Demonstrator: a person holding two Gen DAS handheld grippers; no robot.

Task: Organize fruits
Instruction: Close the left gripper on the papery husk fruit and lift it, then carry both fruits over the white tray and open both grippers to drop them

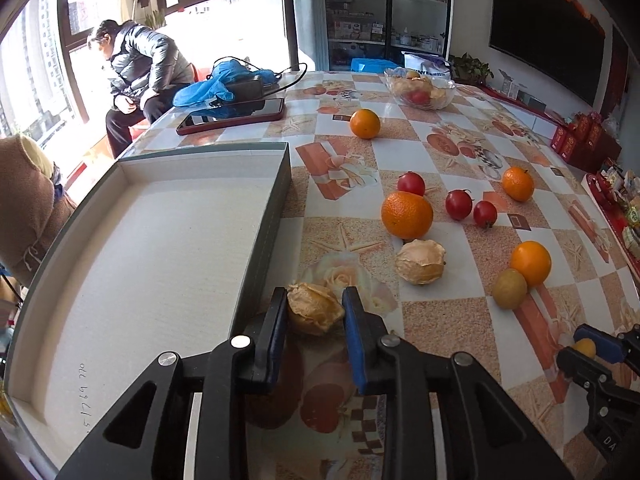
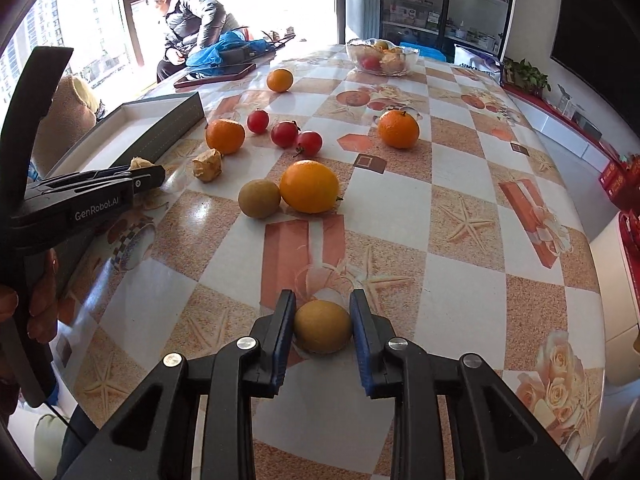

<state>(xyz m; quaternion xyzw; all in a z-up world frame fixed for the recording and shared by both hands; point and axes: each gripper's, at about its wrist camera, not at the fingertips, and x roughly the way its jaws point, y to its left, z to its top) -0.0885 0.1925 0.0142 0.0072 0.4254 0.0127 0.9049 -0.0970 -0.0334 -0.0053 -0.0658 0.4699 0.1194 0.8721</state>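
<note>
My left gripper (image 1: 315, 309) is shut on a papery husked fruit (image 1: 314, 307), just right of the shallow grey box (image 1: 256, 240) with a white floor. My right gripper (image 2: 323, 326) is shut on a small yellow-brown round fruit (image 2: 322, 326) low over the table; it also shows in the left wrist view (image 1: 586, 347). On the table lie another husked fruit (image 1: 420, 261), several oranges such as the big one (image 1: 407, 214), three red tomatoes, one of them (image 1: 458, 204), and a yellow-brown fruit (image 1: 509, 288) against an orange (image 1: 530, 262).
A glass bowl (image 1: 420, 87) of fruit stands at the far side. A phone (image 1: 232, 115), a blue bag (image 1: 224, 84) and cables lie at the back left. A person (image 1: 136, 76) sits by the window. Red boxes (image 1: 580, 140) sit right of the table.
</note>
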